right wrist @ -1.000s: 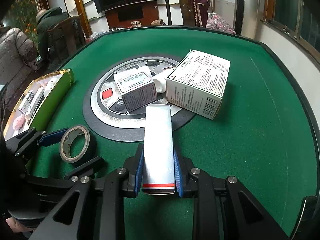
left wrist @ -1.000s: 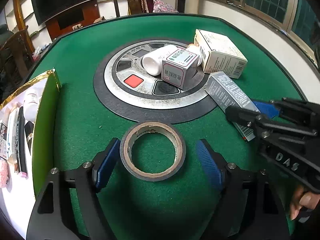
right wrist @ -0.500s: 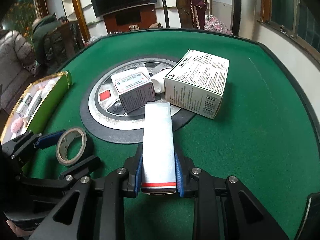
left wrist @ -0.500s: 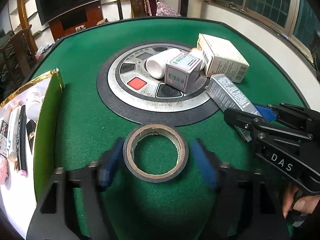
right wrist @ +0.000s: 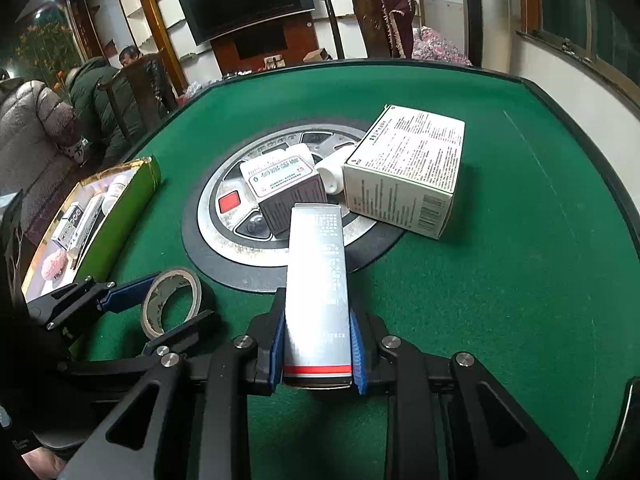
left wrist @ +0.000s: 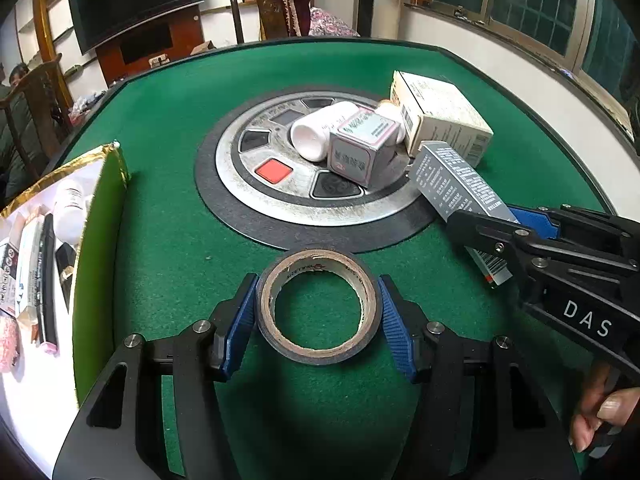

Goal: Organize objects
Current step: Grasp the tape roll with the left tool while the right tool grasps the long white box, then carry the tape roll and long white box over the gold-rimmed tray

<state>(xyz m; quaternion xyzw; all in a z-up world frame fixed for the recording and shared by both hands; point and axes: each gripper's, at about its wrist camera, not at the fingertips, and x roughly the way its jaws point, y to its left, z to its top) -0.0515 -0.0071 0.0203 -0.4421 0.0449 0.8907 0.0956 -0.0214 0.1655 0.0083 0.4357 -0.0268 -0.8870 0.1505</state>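
A roll of tape (left wrist: 318,354) lies flat on the green felt, and my left gripper (left wrist: 318,282) is shut on it, one blue pad pressed against each side. The right wrist view shows the same roll (right wrist: 192,284) inside the left gripper (right wrist: 178,300) at lower left. My right gripper (right wrist: 316,320) is shut on a long grey box (right wrist: 316,264) that sticks forward between the pads, its far end over the round panel's edge. From the left wrist, that grey box (left wrist: 452,180) and the right gripper (left wrist: 484,220) sit at the right.
A round metal panel (left wrist: 256,196) in the table's middle carries a white bottle (left wrist: 316,132), a small pink-and-grey box (left wrist: 360,148) and a large white box (left wrist: 444,116). A gold-rimmed tray (left wrist: 100,240) with several items stands at the left edge. People sit beyond the table at left.
The left gripper's jaws have closed from wide apart onto the sides of the tape roll. The right gripper still holds the grey box in the same spot.
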